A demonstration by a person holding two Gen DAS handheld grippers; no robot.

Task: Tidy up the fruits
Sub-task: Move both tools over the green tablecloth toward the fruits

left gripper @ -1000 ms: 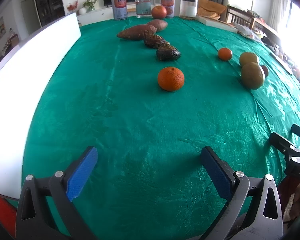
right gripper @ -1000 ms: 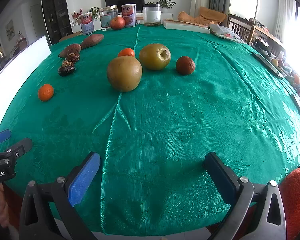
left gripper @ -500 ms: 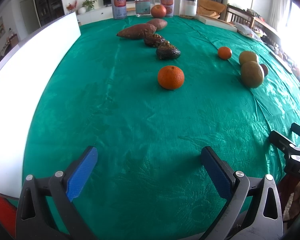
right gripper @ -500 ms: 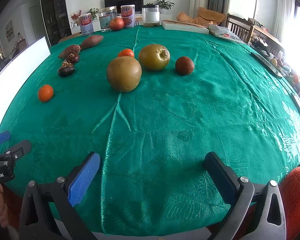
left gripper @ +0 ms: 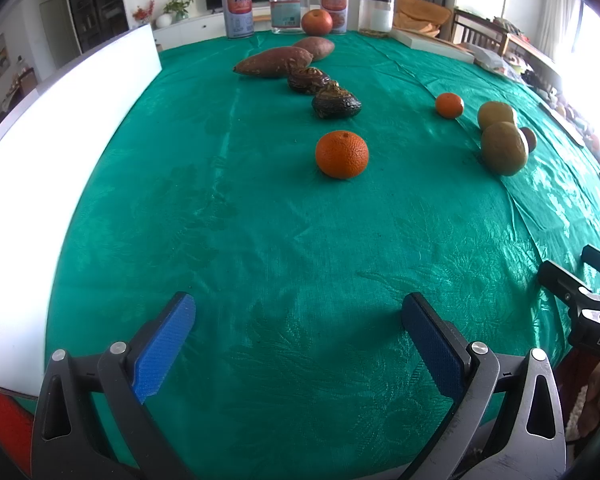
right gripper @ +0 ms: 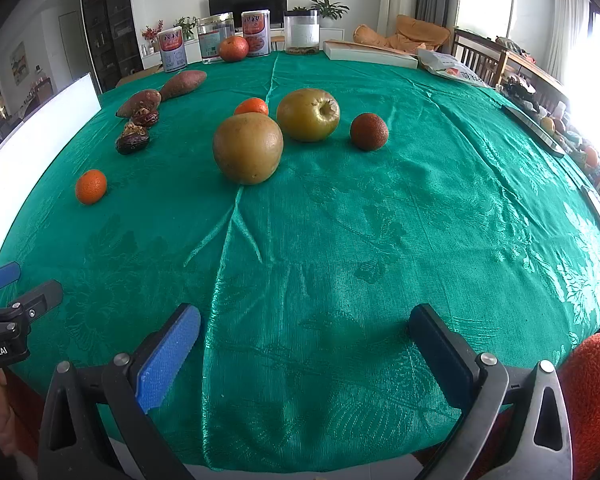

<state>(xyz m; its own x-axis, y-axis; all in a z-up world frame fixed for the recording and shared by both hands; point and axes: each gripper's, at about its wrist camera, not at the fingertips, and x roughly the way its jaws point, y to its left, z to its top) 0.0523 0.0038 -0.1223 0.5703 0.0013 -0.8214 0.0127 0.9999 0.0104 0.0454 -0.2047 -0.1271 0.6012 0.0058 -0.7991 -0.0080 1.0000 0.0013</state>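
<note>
Both tools at the near edge of the counter [right gripper: 340,240], nothing held. Left tool [left gripper: 298,324] spread wide, blue pads apart, green cloth between them. Right tool [right gripper: 304,332] likewise spread, empty. Each shows at the edge of the other's view, well apart.

Fruit all out ahead, none grouped yet. Nearest to the left tool: a mandarin [left gripper: 342,154], alone on the cloth, almost straight ahead. Nearest to the right tool: a brown-green pear [right gripper: 247,148] sitting on a cloth ridge, a second pear [right gripper: 308,114] just behind it, close but I can't tell if touching. A second mandarin [right gripper: 251,106] sits behind the first pear, partly hidden. A small dark-red fruit [right gripper: 369,131] lies right of the pears, apart.

Further left: two dark wrinkled fruits [left gripper: 336,100], close together in a line, then two sweet potatoes [left gripper: 274,62] beyond. At the far edge a big orange fruit [left gripper: 317,22] among tins and jars [left gripper: 286,8].

Step in hand, likely: reach for the first fruit. Doing it well:
- left takes the near mandarin; come in low and level, pads either side at its widest girth, close gently, it's round and will roll or squirt out.
- right takes the near pear; it looks wide for the opening, so centre it, grip below the bulge.
- cloth is slick and creased; lift, don't drag.
- don't nudge the pear behind.

Where the fruit should go isn't clear.
</note>
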